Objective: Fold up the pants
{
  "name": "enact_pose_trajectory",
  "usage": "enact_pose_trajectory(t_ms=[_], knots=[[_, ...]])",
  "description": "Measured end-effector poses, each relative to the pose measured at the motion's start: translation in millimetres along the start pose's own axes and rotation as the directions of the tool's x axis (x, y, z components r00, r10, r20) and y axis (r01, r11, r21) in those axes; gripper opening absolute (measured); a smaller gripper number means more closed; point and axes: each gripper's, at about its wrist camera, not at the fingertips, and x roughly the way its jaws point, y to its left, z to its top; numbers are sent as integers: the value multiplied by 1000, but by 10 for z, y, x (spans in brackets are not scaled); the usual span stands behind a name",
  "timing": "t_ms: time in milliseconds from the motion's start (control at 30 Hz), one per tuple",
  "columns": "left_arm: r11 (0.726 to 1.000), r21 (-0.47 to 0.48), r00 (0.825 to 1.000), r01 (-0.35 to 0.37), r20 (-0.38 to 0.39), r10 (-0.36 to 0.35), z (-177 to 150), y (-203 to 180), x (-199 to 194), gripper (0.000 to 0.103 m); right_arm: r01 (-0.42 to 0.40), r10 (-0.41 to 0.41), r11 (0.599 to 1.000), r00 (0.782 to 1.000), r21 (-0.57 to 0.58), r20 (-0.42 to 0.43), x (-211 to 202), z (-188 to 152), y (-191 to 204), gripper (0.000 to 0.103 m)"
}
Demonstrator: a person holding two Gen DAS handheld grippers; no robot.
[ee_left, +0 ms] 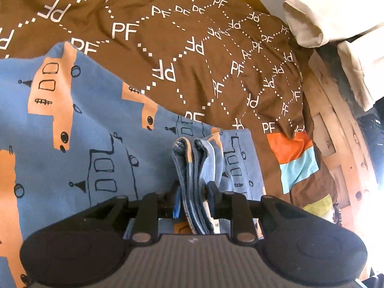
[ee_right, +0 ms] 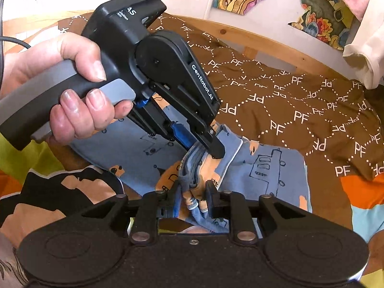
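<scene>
The pants (ee_left: 72, 148) are blue with orange and outlined vehicle prints and lie on a brown bedspread (ee_left: 192, 55). My left gripper (ee_left: 193, 189) is shut on a bunched, folded edge of the pants. In the right wrist view the pants (ee_right: 264, 168) lie spread in front, and my right gripper (ee_right: 193, 192) is shut on a gathered edge of them. The left gripper (ee_right: 211, 147) shows there too, held in a hand, clamped on the same bunch just beyond my right fingers.
The brown "PF" bedspread (ee_right: 300, 110) covers the bed, with orange and light blue patches (ee_left: 295, 158). A wooden bed frame (ee_left: 336, 132) runs along the right. Cream garments (ee_left: 331, 21) hang at the upper right. Colourful pictures (ee_right: 319, 12) hang on the wall behind.
</scene>
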Motion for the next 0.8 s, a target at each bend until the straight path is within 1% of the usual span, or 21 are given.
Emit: enact_pose_trajectory(t_ms=[133,333,500,600,667,800], knots=[[1000,1,1000,-2,-1,2,0,0,-5,26,4,-4,1000,1000,2,-7,-4,-2,0,30],[1000,-15,1000,3,-3,-3,2,21,-11,26,10,-9,1000,1000,17,-8,-7,-2,-16,35],[1000,-15,1000,3,-6,-3,-1,18,-15,24,5,-5,1000,1000,23,-10,16,-7,-18,34],[1000,-17,1000,-2,-7,2,1,17,-15,22,4,-4,1000,1000,28,-12,25,-5,-22,34],[1000,-15,1000,-7,-7,7,2,9,-11,18,4,-3,1000,1000,31,-13,30,-5,-23,34],[1000,-11,1000,-15,1,15,-9,-15,-16,13,4,-3,1000,1000,26,-10,34,-4,-19,29]])
